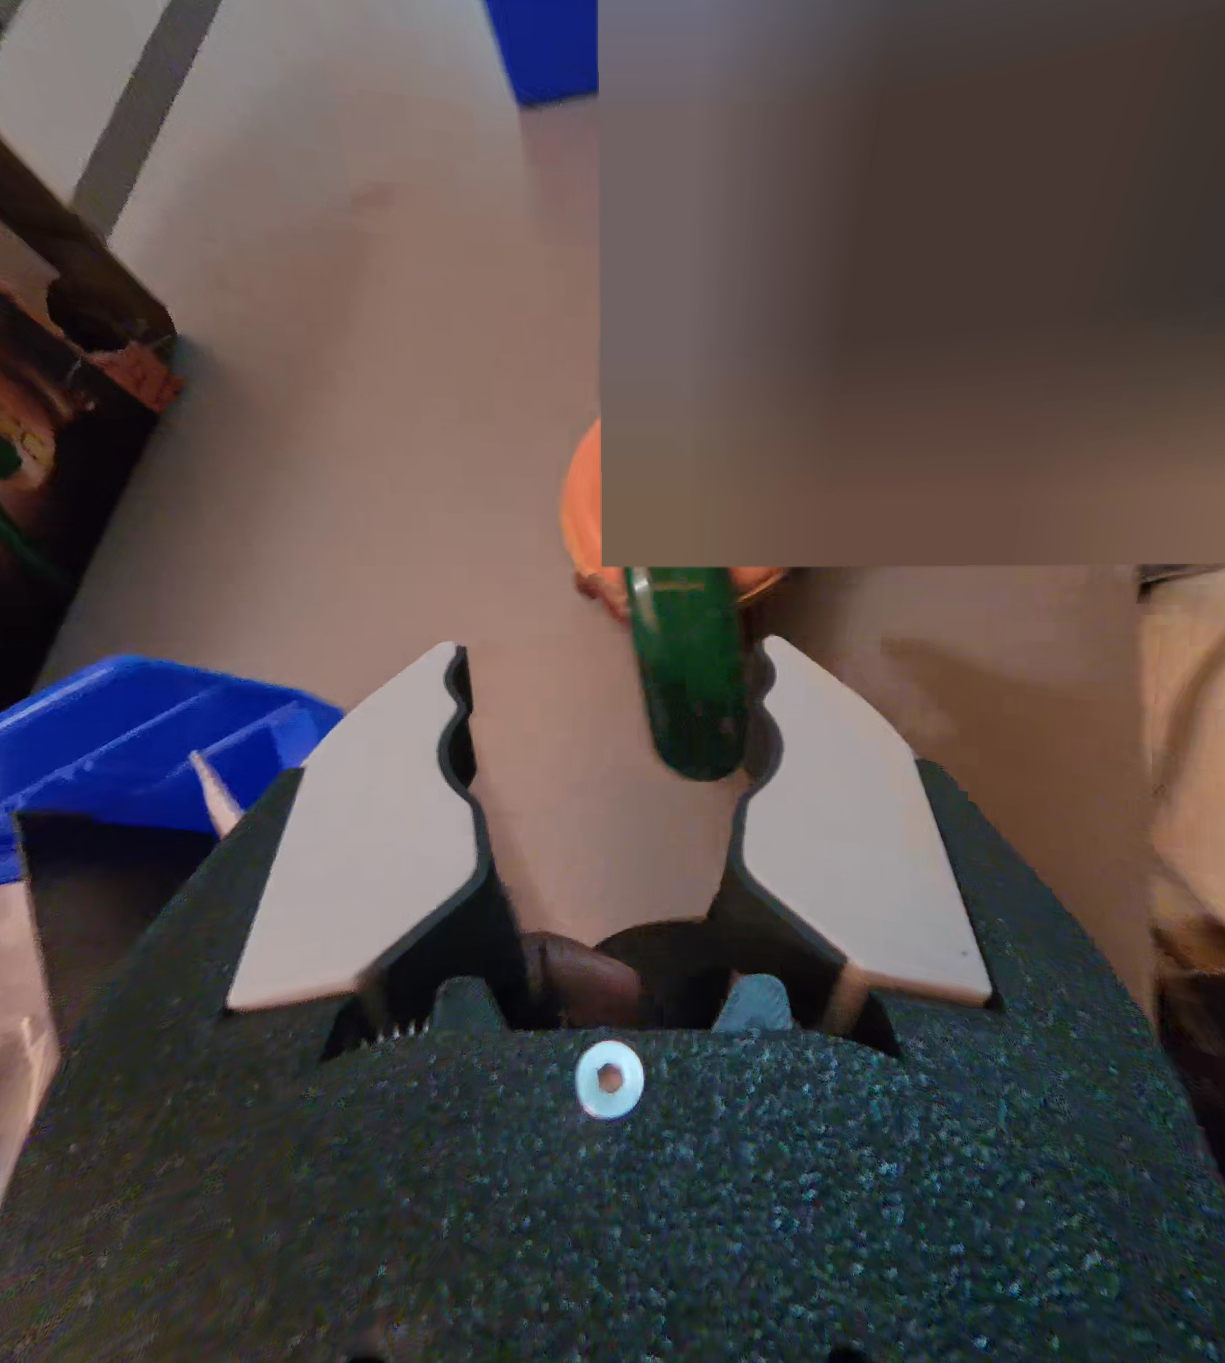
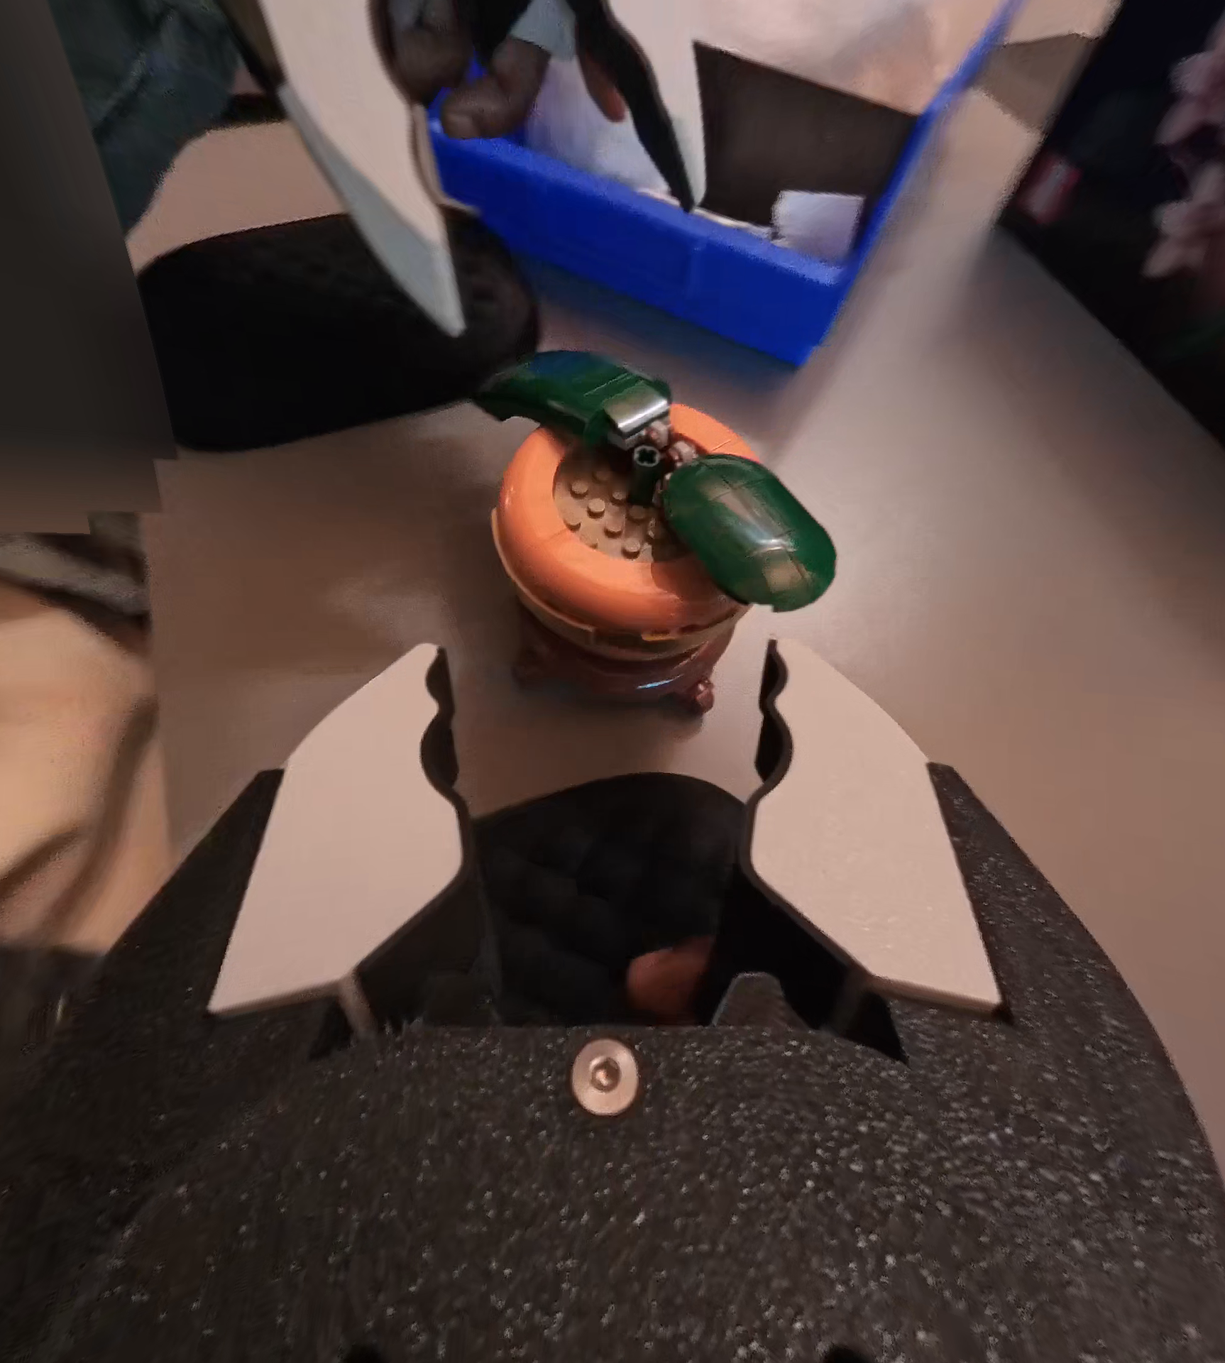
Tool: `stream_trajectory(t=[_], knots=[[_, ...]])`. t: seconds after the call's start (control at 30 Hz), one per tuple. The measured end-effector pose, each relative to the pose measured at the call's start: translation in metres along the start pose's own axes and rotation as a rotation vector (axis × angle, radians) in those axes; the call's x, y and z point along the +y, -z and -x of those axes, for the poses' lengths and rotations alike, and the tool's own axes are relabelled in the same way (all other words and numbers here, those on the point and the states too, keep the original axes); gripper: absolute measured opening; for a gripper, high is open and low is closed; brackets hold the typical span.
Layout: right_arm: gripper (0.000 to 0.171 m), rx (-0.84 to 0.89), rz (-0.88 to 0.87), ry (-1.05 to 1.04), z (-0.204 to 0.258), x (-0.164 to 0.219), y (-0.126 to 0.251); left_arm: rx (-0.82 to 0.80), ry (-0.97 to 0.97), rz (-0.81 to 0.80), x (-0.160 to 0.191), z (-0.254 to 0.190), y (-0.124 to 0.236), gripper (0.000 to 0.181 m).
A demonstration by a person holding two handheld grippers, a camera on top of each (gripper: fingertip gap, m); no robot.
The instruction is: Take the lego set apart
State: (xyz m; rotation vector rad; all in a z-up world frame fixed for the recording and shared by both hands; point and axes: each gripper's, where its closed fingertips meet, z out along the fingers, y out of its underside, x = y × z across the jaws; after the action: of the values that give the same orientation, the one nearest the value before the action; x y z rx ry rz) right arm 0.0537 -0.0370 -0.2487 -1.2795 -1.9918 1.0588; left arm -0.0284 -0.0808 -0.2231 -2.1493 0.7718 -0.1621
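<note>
Both my tools, left [image 1: 613,712] and right [image 2: 606,708], are released. The pot [image 2: 617,546] keeps two leaves [image 2: 746,535], so most work is left.

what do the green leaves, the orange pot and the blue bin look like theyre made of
Green leaves: glossy hard plastic, with sharp highlights and brick seams. Orange pot: smooth moulded plastic with a satin sheen and studs inside. Blue bin: probably rigid plastic, uniform colour and moulded edges.
</note>
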Motion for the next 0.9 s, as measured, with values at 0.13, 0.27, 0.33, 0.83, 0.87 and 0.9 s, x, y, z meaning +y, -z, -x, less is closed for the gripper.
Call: stream_trajectory(t=[0.13,0.27,0.33,0.83,0.87,0.9], knots=[[0.083,-0.164,0.024,0.143,-0.021,0.003,-0.009,-0.023,-0.104,0.009,-0.016,-0.029,-0.029,0.086],[0.076,-0.239,-0.019,0.160,-0.015,-0.009,-0.028,-0.051,-0.118,0.056,-0.014,-0.017,-0.050,0.078],[0.074,-0.184,-0.032,0.159,-0.014,-0.011,-0.028,0.006,-0.135,0.065,-0.011,-0.018,-0.051,0.073],[0.052,-0.109,0.116,0.047,-0.011,-0.041,-0.003,0.194,-0.278,0.063,-0.030,-0.014,-0.043,0.061],[0.052,-0.102,0.167,0.070,-0.011,-0.038,-0.009,0.203,-0.271,0.067,-0.030,-0.015,-0.047,0.062],[0.048,-0.071,0.196,0.093,-0.014,-0.038,-0.014,0.206,-0.254,0.051,-0.032,-0.015,-0.050,0.061]])
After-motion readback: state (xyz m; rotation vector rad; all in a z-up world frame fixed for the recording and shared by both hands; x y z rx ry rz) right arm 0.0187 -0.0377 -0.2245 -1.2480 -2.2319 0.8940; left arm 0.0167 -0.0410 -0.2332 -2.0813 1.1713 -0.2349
